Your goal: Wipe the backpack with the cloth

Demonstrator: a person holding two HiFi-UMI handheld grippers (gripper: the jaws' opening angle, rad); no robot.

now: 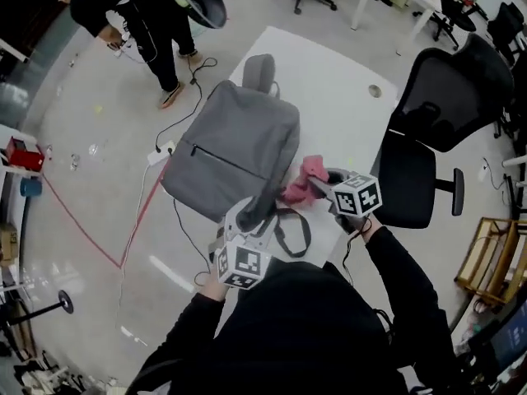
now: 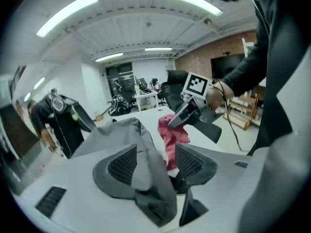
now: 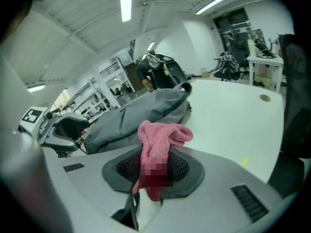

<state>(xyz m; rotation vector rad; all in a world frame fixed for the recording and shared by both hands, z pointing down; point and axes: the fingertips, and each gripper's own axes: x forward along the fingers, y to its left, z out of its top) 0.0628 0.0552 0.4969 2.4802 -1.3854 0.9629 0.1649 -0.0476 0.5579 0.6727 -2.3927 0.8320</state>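
Squarely on the white surface (image 1: 350,126) lies the grey backpack (image 1: 239,146), front pocket up, its lower end toward the person. The pink cloth (image 1: 303,179) hangs just beside the bag's lower right edge, bunched and pinched in the pressed-together jaws of the right hand-held gripper (image 3: 154,168), so its loose end is free to rub the fabric. The left hand-held gripper (image 2: 154,154) has its jaws spread wide round a thick fold at the bag's near end, which fills almost all the gap. It seems to be gripping the fold to steady the bag against the wiping. Black straps (image 1: 292,230) trail off the near edge. A black office chair (image 1: 445,105) stands to the right. A red cable (image 1: 82,229) runs across the pale floor (image 1: 90,138), and another person (image 1: 148,23) stands beyond.
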